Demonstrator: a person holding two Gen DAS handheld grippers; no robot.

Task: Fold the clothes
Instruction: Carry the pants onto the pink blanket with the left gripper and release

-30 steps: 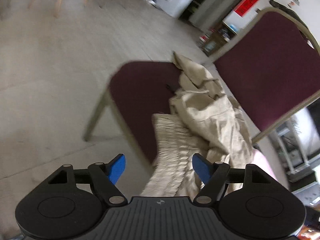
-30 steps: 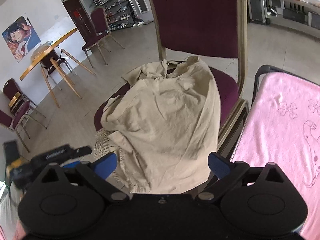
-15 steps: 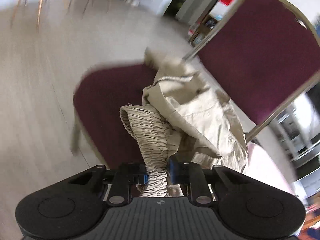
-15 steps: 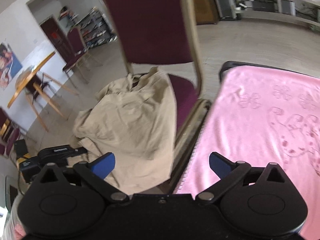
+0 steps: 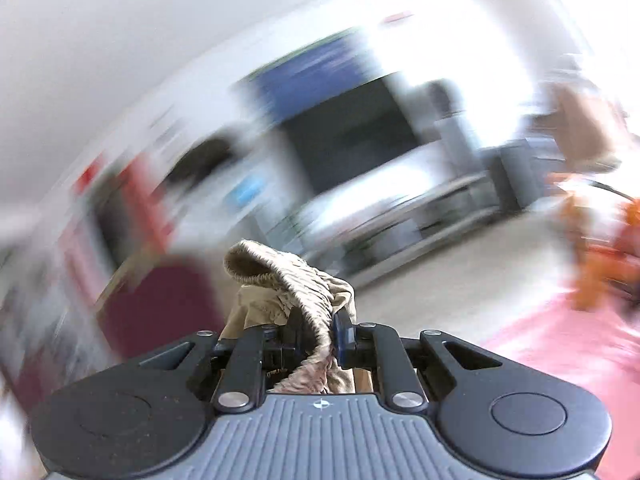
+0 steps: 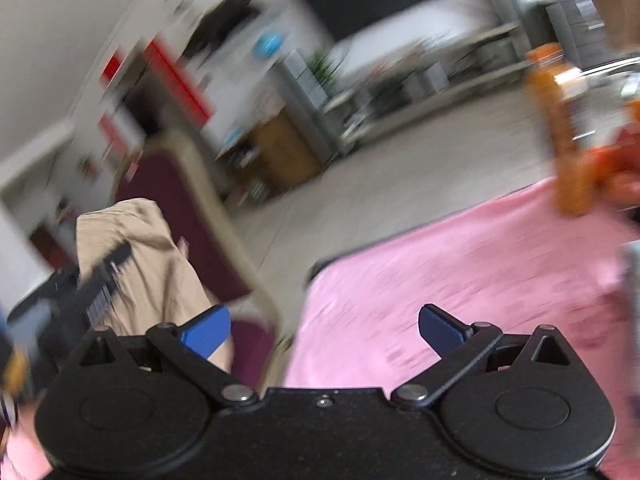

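Left gripper (image 5: pixel 314 330) pinches the beige garment (image 5: pixel 288 280) by its gathered waistband, limp light cloth likely to sag; right gripper (image 6: pixel 324 326) gapes empty.

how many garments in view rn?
1. A beige garment, its gathered waistband clamped in the left tool; the right-wrist view shows it hanging by the maroon chair. Right tool empty. Heavy blur, so more may be hidden.

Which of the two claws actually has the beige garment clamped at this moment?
The left claw: its fingers pinch the beige garment at the gathered waistband. The right claw stands wide open with nothing between its fingers.
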